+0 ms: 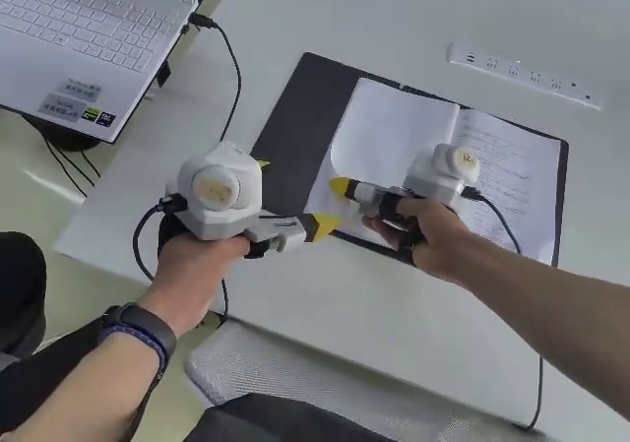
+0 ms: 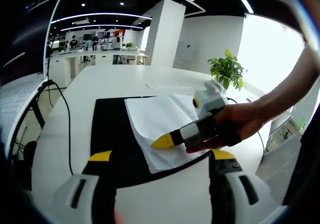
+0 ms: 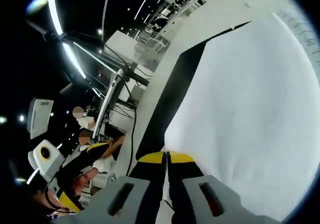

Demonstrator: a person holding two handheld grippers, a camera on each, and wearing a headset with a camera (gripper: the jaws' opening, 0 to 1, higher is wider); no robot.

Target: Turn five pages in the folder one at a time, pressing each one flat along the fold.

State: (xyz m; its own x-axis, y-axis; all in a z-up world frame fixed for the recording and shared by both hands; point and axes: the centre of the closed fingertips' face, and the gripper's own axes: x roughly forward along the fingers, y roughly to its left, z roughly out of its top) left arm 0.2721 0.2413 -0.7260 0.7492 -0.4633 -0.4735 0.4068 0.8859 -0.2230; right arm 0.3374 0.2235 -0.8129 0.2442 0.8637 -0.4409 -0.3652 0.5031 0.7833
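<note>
Hovering nearest the body: left hand-held gripper (image 2: 161,155), over bare tabletop (image 1: 325,294) just off the folder's near edge. Jaws spread wide, nothing between them.

Just beyond it: right hand-held gripper (image 3: 167,157), jaws drawn tight together at the lower left edge of the white page (image 1: 394,132). It looks to be nipping that edge. The page bows upward, its free side raised above the black inner cover of the folder (image 1: 300,117), which lies open and flat.

Risks, as I judge them:
- The grip is thin, right at the paper's edge. A quick sweep could let the sheet slip out and fall back.
- Cannot tell whether one sheet or several sit in the nip. Two caught together would spoil the count.
- Nothing pins the folder. A pull away from the spine could slide it on the smooth tabletop or strain the page at its binding.
- Pressing while the sheet is bowed could set a crease off the fold.
- The right hand-held gripper's lead (image 1: 502,227) trails over the printed page (image 1: 507,166) and could drag or ruck it as the hand crosses.

Farther off: a black cable (image 1: 234,68) runs just beside the folder's left edge toward the laptop (image 1: 89,29), so a shoved folder could snag it. Power strip (image 1: 522,73) lies well apart, no concern.
</note>
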